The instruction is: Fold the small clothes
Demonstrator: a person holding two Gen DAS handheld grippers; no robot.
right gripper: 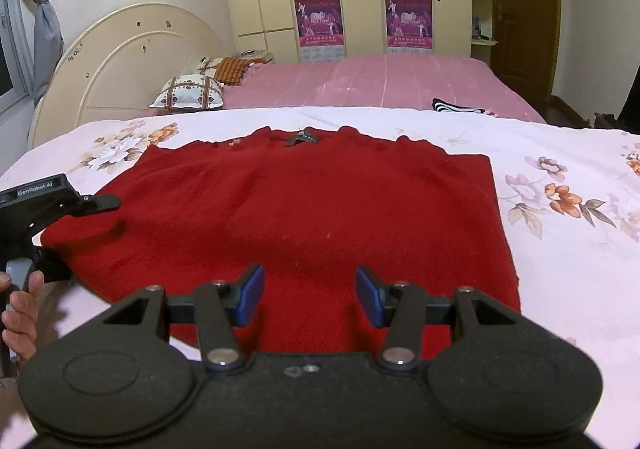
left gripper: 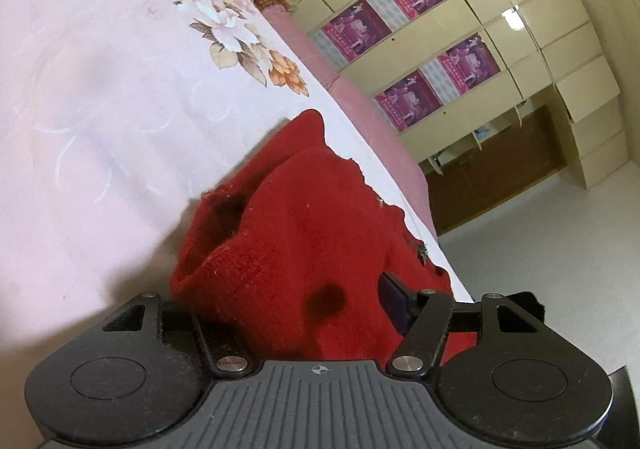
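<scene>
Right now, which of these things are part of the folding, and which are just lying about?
In the job: red sweater; left gripper; right gripper.
Lying about: patterned pillows; striped cloth on the pink bedspread.

One red knitted sweater (right gripper: 304, 205) lay on one floral white bedspread (right gripper: 560, 257). Two patterned pillows (right gripper: 188, 93) sat by the single cream curved headboard (right gripper: 120, 61). Four purple posters (right gripper: 316, 19) hung on the wardrobe doors. One striped black-and-white cloth (right gripper: 456, 106) lay on the pink sheet (right gripper: 360, 81).
</scene>
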